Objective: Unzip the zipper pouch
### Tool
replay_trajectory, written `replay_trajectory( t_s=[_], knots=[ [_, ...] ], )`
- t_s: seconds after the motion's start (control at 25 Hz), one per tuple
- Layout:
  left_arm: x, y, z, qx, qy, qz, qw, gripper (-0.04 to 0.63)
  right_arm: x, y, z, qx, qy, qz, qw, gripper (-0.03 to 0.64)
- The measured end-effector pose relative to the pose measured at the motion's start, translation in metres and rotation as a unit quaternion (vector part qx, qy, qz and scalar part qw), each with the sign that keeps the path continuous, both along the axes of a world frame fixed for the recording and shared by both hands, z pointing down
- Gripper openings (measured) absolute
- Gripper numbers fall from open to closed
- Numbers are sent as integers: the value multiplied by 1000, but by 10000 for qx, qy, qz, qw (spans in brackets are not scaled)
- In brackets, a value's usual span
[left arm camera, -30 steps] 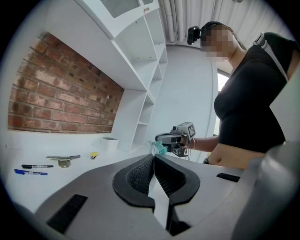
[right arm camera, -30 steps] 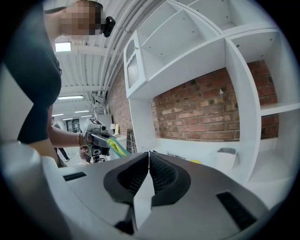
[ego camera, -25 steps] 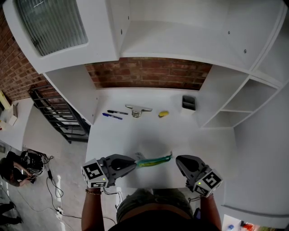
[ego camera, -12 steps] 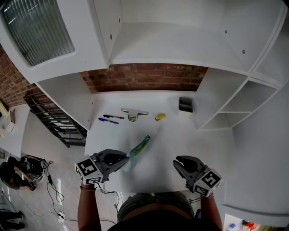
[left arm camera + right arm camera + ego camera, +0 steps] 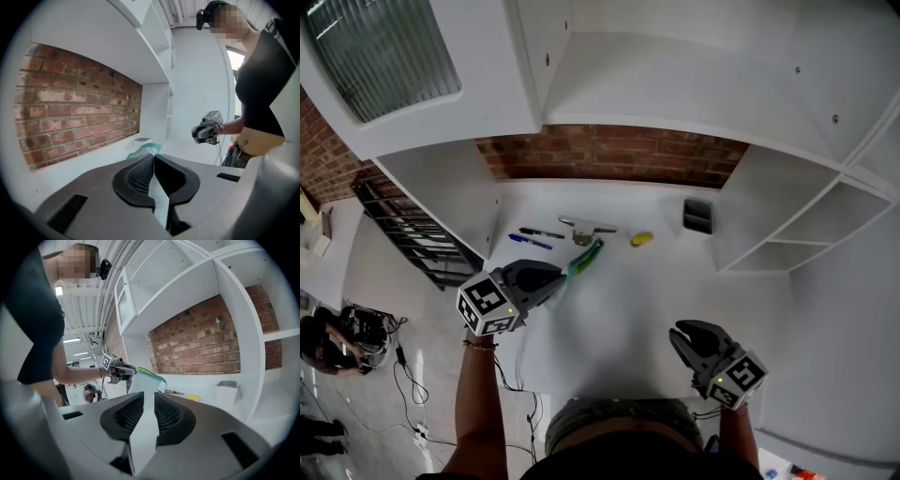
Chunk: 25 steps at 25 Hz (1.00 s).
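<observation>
**Pouch carried off to the back of the table, right side let go**

Head view. Finds the left gripper [image 5: 560, 278] shifted from the lower edge of the frame up to left of centre, and the zipper pouch [image 5: 585, 256] gone along with it from the near table edge. Shows the pouch slanting up and right from the tips. Places its green zip edge near the pens [image 5: 534, 236] and the metal piece [image 5: 587, 229] in the upper middle, over the white table [image 5: 628, 309]. Leaves the right gripper [image 5: 687, 334] low at the right, well apart from the pouch.

Left gripper view. Shows the jaws pressed together, clamped on one end of the thin pouch [image 5: 143, 150], which bulges out just past the tips. Picks out the right gripper [image 5: 202, 133] far off at middle right.

Right gripper view. Shows jaws just eased a little apart, with nothing between them. Catches the left gripper [image 5: 123, 371] at middle left, holding the pouch [image 5: 145, 379] up off the table.

Reads as the step after the pull on the zip, with the pouch moved away single-handed. Cannot tell whether the zip stands open. Probably calls next for lowering the pouch onto bare table short of the pens, then parting the left jaws. Failing an open zip, calls for bringing the right gripper back to the slider.
</observation>
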<state>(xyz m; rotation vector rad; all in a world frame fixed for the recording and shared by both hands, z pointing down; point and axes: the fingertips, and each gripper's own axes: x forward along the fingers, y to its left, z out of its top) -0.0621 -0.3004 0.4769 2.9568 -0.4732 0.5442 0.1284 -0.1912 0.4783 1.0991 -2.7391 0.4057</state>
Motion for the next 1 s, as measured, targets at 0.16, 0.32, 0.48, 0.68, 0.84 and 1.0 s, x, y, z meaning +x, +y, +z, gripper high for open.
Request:
replay_trajectory(
  t_s=[0.16,0.32,0.48,0.68,0.84,1.0],
  knots=[
    [3,-21,12,-94,22,-54,9999,8,3,-7,2,-10,52,8,10000,69],
    [10,-26,27,-292,-2,13,9996,8,1,-14,2,42,86,-44,9999,69],
    [19,-23,37,-552,204,90,9982,8,-1,-18,3,35,107,-67,9999,69],
    [20,-16,41,-716,496,45,9962,8,-4,-15,8,23,177,-91,9998,69],
    [26,-2,50,-889,537,75,9946,8,-3,-13,9,-11,174,-41,9998,69],
    [37,16,61,-1096,576,154,9922,8,-6,-12,8,14,151,-58,9999,69]
  ],
)
